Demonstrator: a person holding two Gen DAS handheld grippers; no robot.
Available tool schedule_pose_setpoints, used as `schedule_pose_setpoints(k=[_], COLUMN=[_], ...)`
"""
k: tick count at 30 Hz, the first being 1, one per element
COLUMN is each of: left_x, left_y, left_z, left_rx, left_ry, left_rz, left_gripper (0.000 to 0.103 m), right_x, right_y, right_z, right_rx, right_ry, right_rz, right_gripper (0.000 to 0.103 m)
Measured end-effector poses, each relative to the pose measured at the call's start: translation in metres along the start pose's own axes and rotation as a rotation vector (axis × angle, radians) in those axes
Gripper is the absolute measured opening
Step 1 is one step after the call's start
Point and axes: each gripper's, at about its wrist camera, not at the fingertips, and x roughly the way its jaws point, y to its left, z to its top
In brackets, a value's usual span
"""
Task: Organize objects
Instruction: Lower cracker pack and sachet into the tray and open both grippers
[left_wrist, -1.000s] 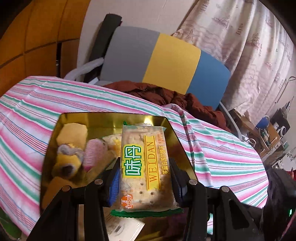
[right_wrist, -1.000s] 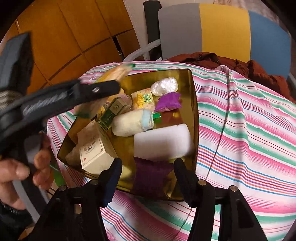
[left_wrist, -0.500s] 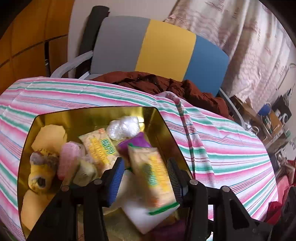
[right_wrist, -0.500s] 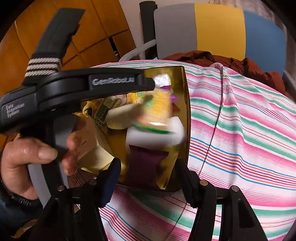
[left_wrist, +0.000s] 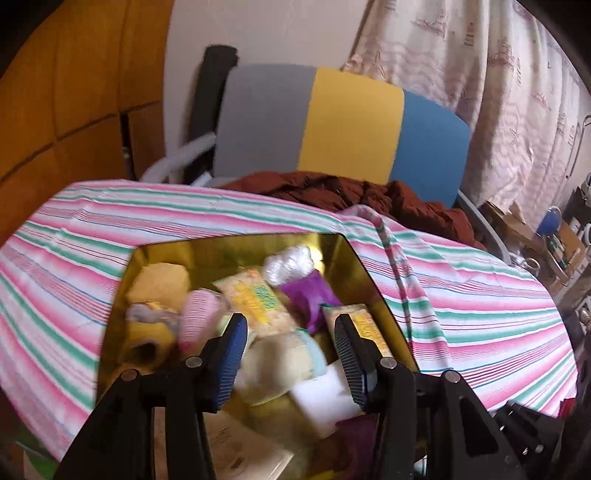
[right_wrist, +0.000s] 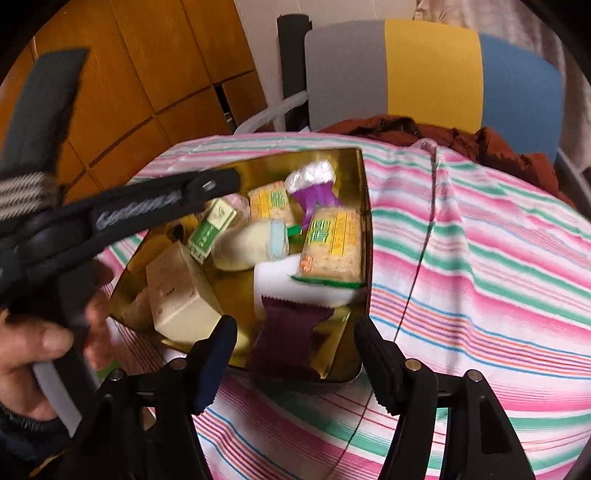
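Right wrist: striped tablecloth (right_wrist: 480, 258), gold tray (right_wrist: 364, 206), tricolour chair (right_wrist: 424, 70) behind.

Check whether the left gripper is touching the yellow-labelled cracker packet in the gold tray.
Apart. The right wrist view shows the cracker packet lying free on the white block in the gold tray, with the left gripper open and nothing between its fingers.

Behind the table stands a chair (left_wrist: 343, 133) with a backrest in grey, yellow and blue panels, a rust-brown garment (left_wrist: 369, 195) heaped on its seat. Orange wooden panelling (right_wrist: 155, 74) covers the left wall. A pale patterned curtain (left_wrist: 480, 92) hangs on the right, with cluttered shelves (left_wrist: 554, 243) below it. A pink, green and white striped cloth (right_wrist: 480, 258) drapes the table.
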Motion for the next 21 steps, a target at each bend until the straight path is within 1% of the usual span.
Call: schedule_pose_setpoints(k=[4, 5, 7, 9, 14, 17, 21], left_x=[-0.020, -0.027, -0.034, -0.041, -0.054, -0.059, -0.062], left_y=[0.007, 0.009, 0.013, 0.015, 0.022, 0.026, 0.028], left_z=[-0.004, -0.006, -0.009, -0.012, -0.022, -0.028, -0.037], left_rx=[0.009, 0.012, 0.011, 0.015, -0.002, -0.010, -0.019], left_ry=[-0.047, -0.060, -0.073, -0.085, -0.098, -0.095, -0.088], left_rz=[0.055, 0.071, 0.087, 0.106, 0.134, 0.149, 0.171], left_gripper=[0.050, 0.050, 0.051, 0.053, 0.065, 0.068, 0.068], right_x=[-0.011, -0.012, -0.016, -0.018, -0.028, -0.031, -0.034], right_y=[0.007, 0.009, 0.011, 0.013, 0.015, 0.013, 0.011], right_z=[0.003, 0.004, 0.005, 0.006, 0.007, 0.007, 0.005], right_rx=[-0.021, -0.024, -0.022, -0.018, -0.010, 0.014, 0.044], right_ry=[-0.054, -0.066, -0.091, -0.111, -0.165, -0.182, -0.188], right_rz=[-0.051, -0.065, -0.090, -0.114, -0.182, -0.200, -0.210], right_gripper=[0.071, 0.074, 0.078, 0.079, 0.094, 0.097, 0.098])
